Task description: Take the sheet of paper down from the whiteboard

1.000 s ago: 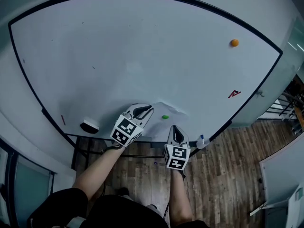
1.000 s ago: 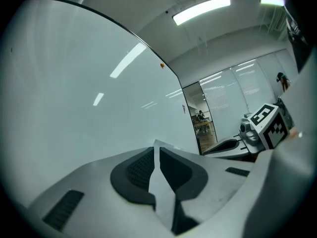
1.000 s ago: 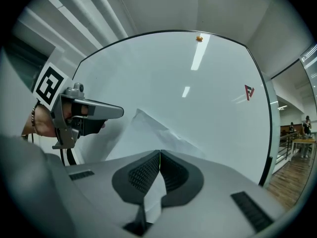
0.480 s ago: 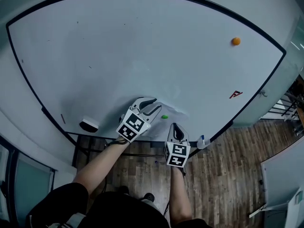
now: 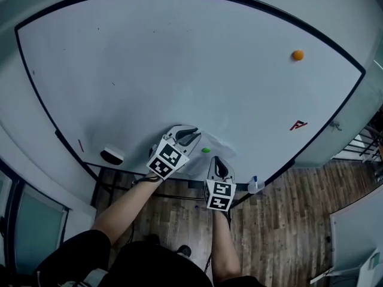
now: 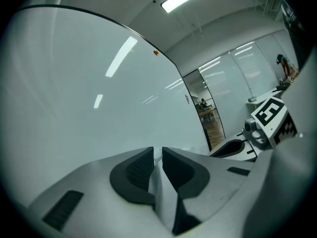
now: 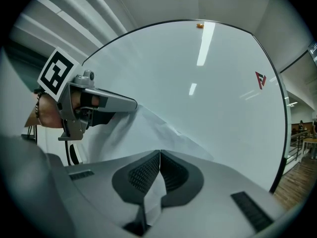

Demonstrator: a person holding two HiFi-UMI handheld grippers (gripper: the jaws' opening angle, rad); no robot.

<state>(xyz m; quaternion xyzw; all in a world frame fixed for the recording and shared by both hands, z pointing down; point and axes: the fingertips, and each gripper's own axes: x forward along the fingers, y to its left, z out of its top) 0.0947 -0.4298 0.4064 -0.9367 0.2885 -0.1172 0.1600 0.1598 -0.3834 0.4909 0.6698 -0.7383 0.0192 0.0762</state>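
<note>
Where ribbed dark jaws pinch it, thin white paper [image 7: 124, 135] creases.

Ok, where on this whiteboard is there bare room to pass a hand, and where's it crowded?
Bare: the wide upper and left stretch of the whiteboard, between the eraser and the orange magnet. Crowded: bottom middle, where the left gripper and right gripper both pinch the sheet of paper by the green magnet.

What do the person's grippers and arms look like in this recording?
The left gripper and right gripper are light grey moulded shells with dark ribbed pads, each carrying a black-and-white marker cube. Forearms bare, bracelet on the left wrist, dark top.
</note>
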